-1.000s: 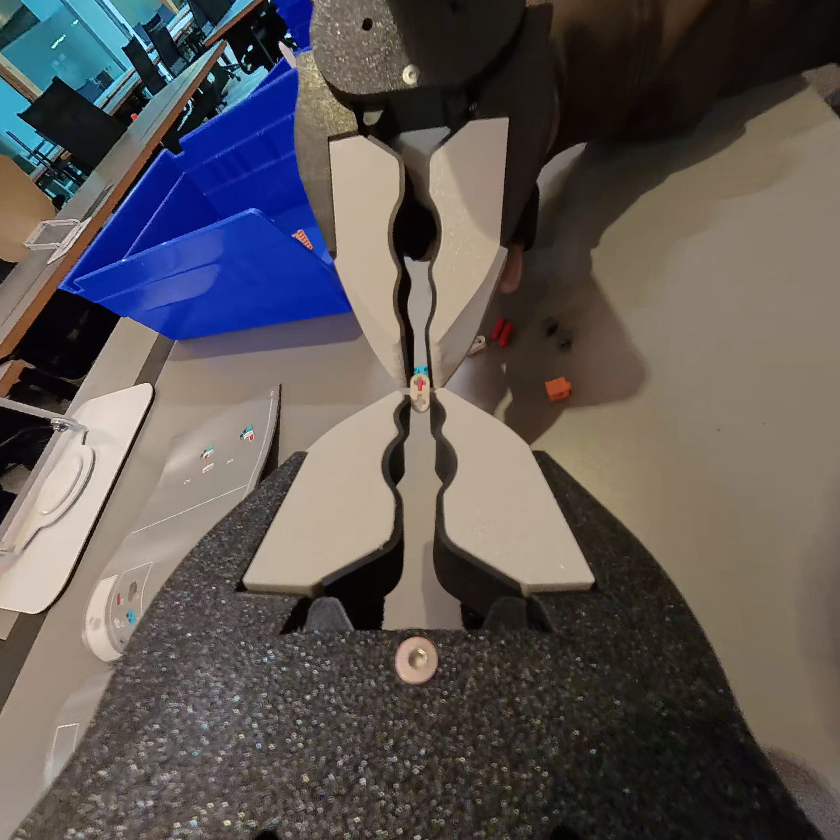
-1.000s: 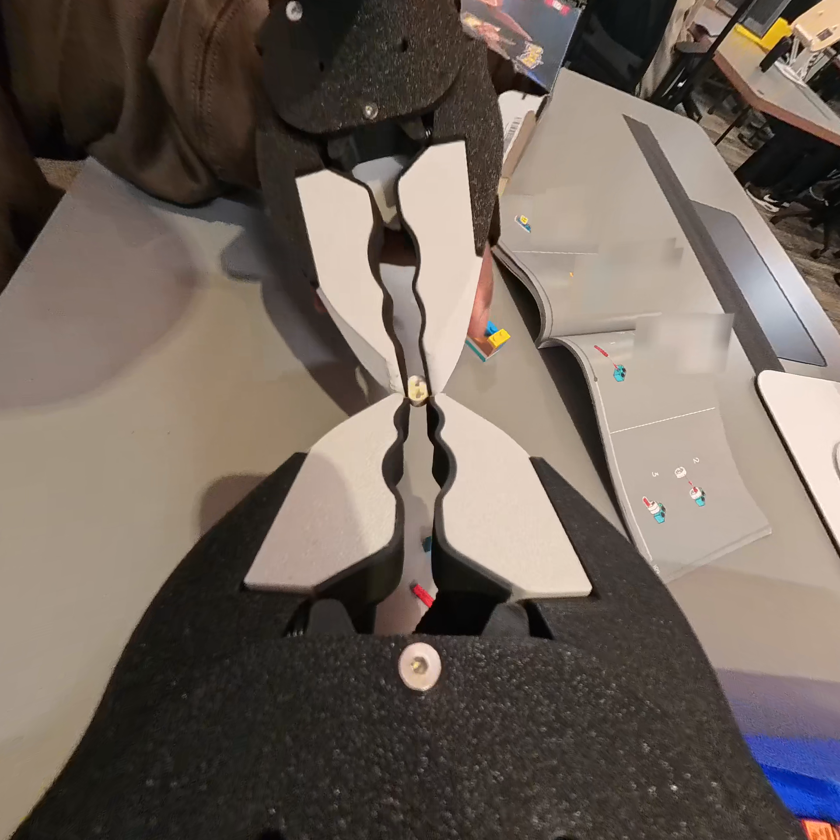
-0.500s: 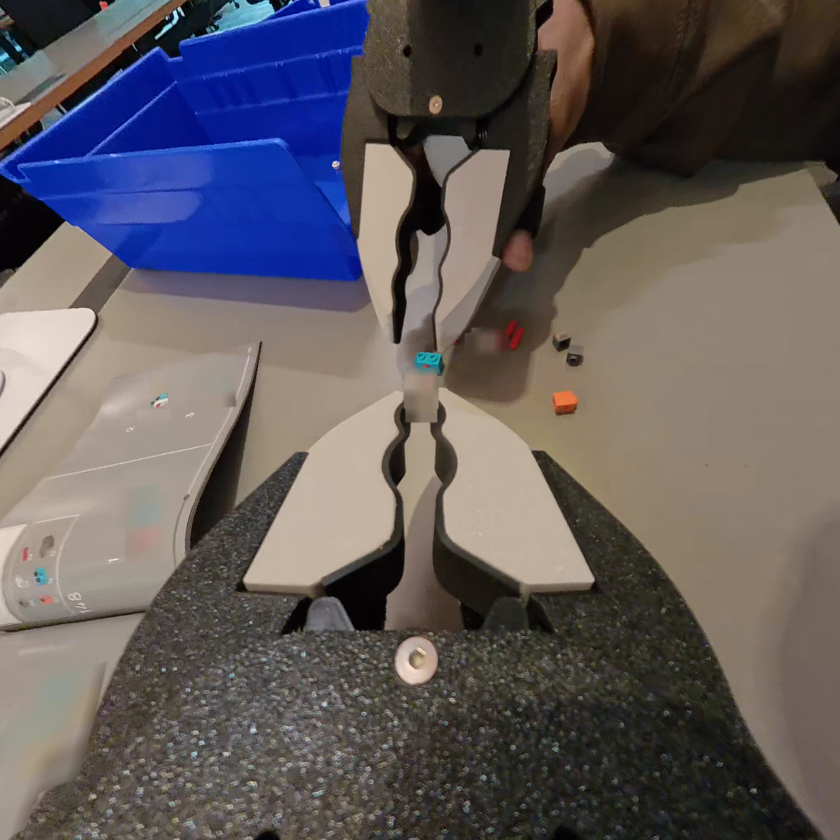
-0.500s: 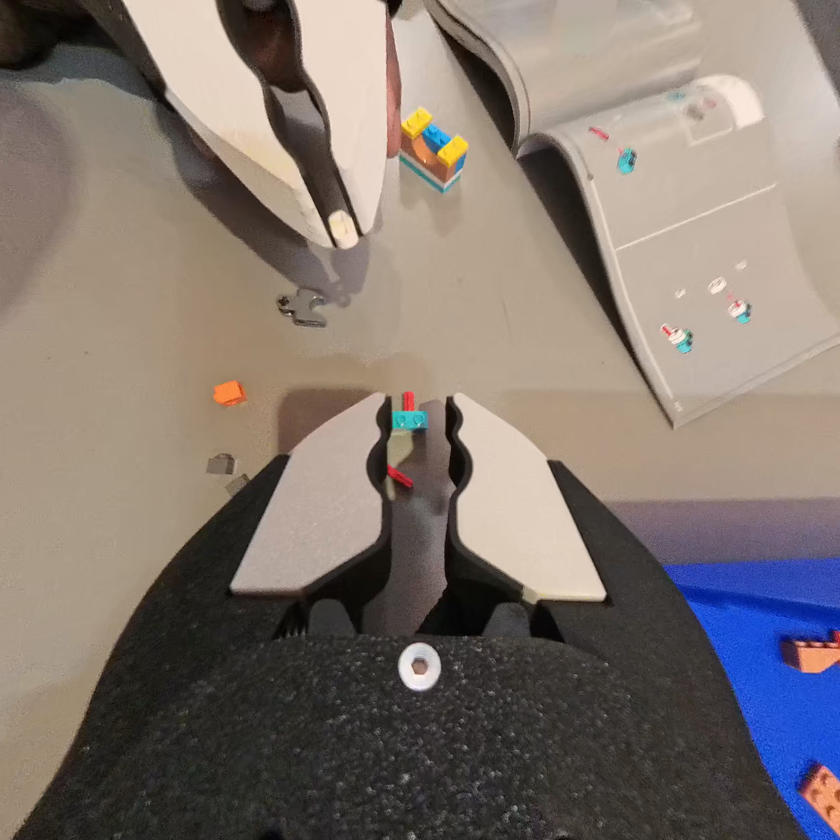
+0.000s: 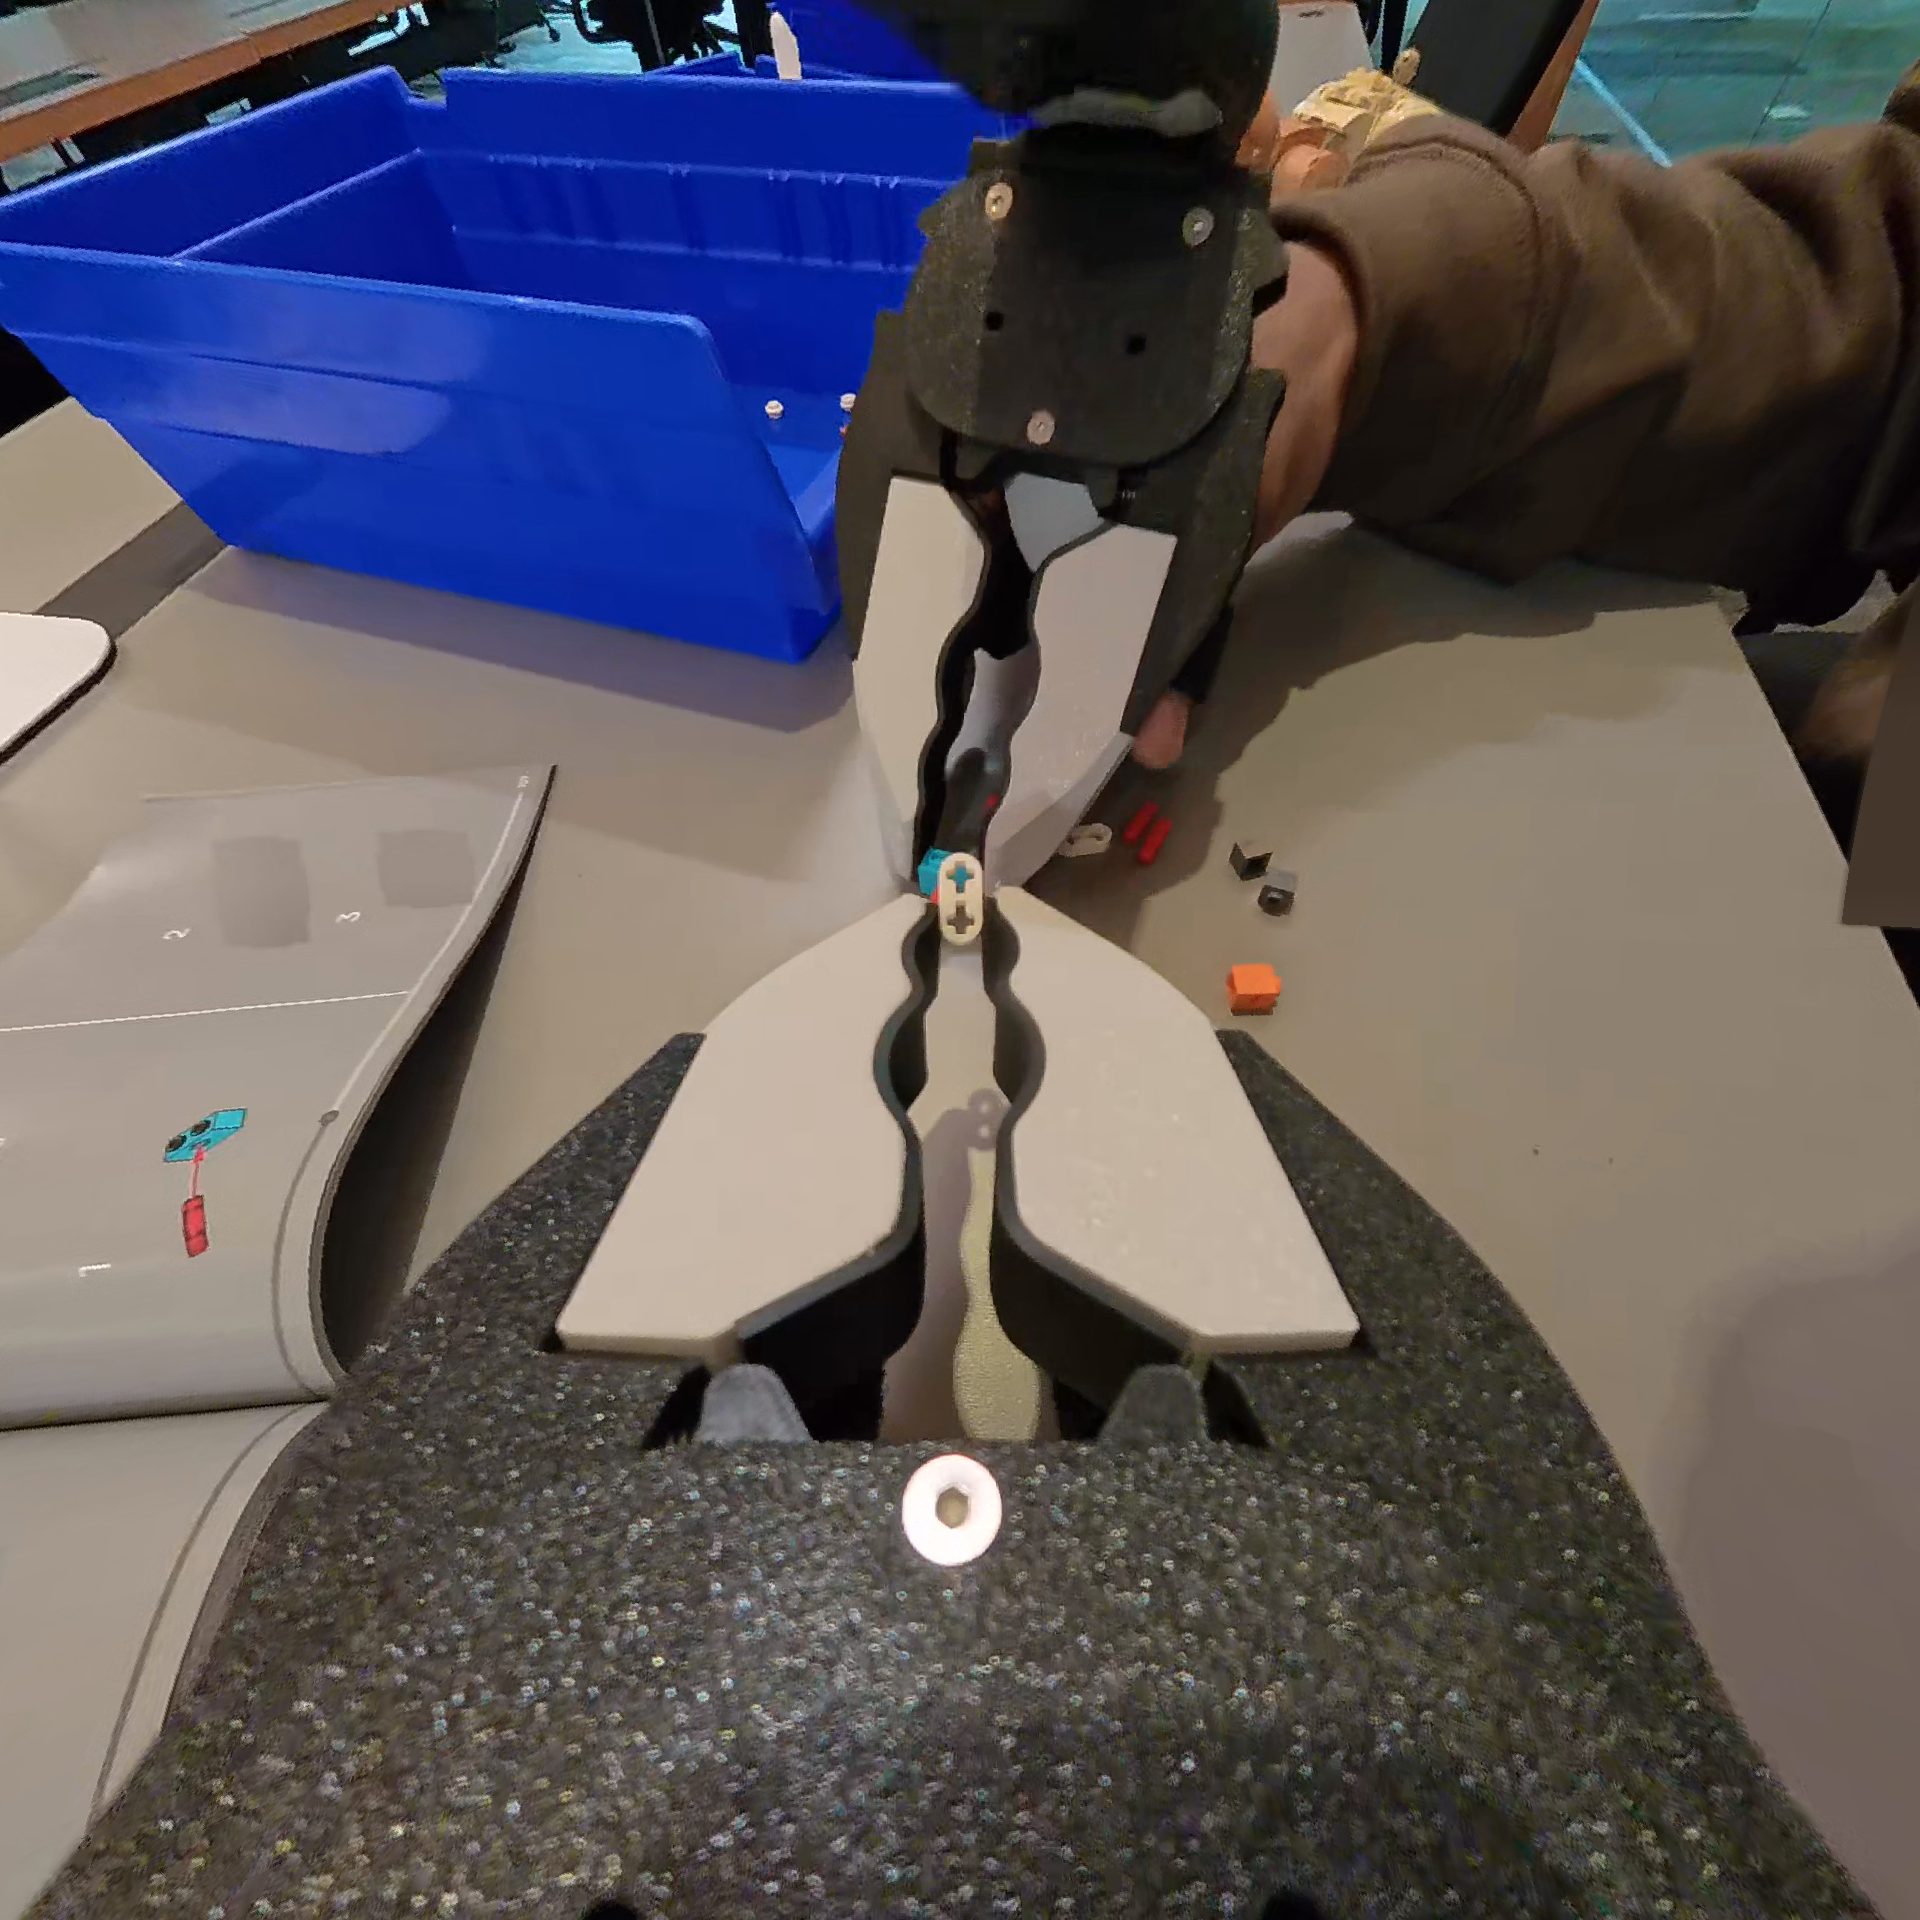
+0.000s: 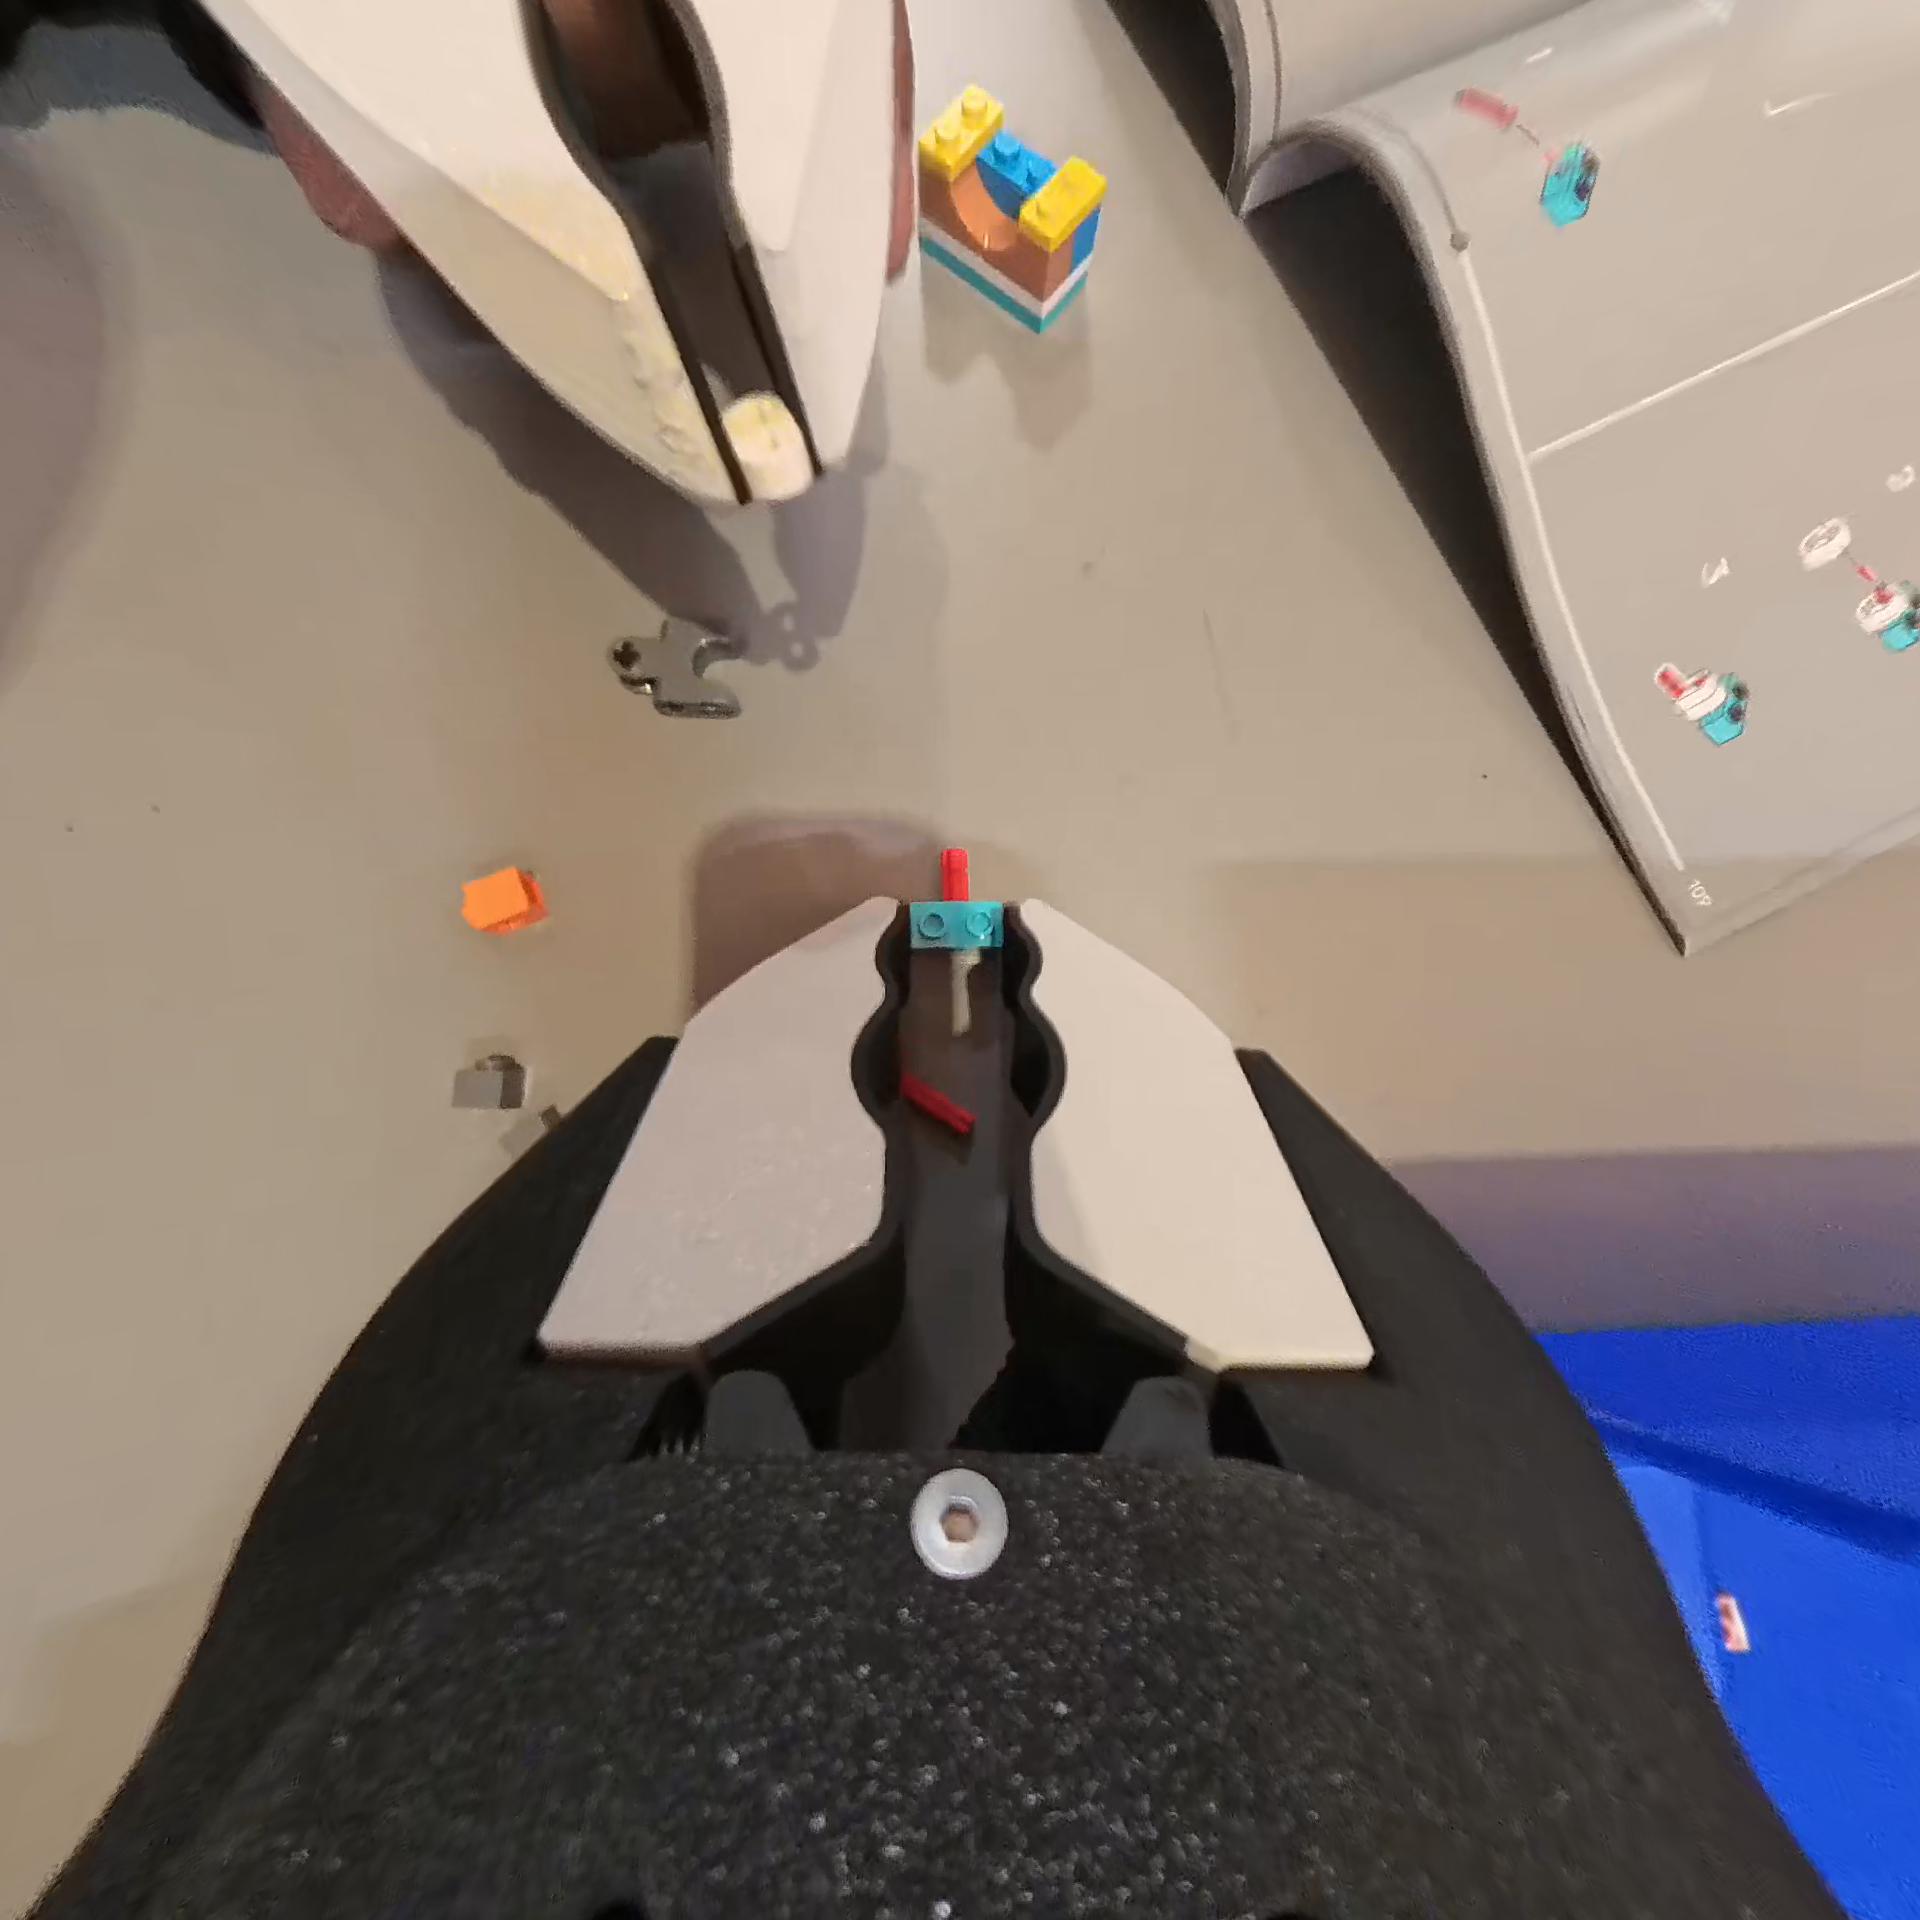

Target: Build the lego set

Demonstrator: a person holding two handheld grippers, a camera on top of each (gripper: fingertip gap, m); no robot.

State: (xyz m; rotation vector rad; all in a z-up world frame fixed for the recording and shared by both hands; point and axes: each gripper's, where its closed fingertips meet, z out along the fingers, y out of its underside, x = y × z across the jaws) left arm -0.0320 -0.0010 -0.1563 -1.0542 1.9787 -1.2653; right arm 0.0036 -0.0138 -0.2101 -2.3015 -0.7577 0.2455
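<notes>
Left claw (image 5: 961, 914): closed on a small cream link piece (image 5: 960, 900) with two cross-shaped holes, pinched at the very tips and held above the surface (image 5: 1455, 1143).

Right claw (image 6: 954, 920): closed on a teal brick (image 6: 954, 925), from whose front a short red pin (image 6: 953, 871) projects. In the left wrist view the link sits directly in front of the teal brick, with teal showing through its upper hole. In the right wrist view the two claws are clearly apart, the link (image 6: 767, 449) well clear of the pin. Judgement: the link is being lined up with the pin but is not yet seated.

Around the claws, loose on the surface: an orange brick (image 6: 504, 900), a small grey brick (image 6: 490, 1083), a dark flat piece (image 6: 675, 665), two red pins (image 5: 1148, 829) and a black piece (image 5: 1250, 858). Beyond the left claw stands a small finished stack (image 6: 1008, 208) of yellow, blue, brown, white and teal bricks. An open instruction booklet (image 6: 1662, 468) lies to one side; a blue bin (image 5: 468, 416) holding further parts stands at the edge.

Progress, as a judgement: early. One small stack is built and the teal brick has its pin. Fitting the link remains, and the loose pieces and stocked bin indicate most of the set is still to be assembled.
</notes>
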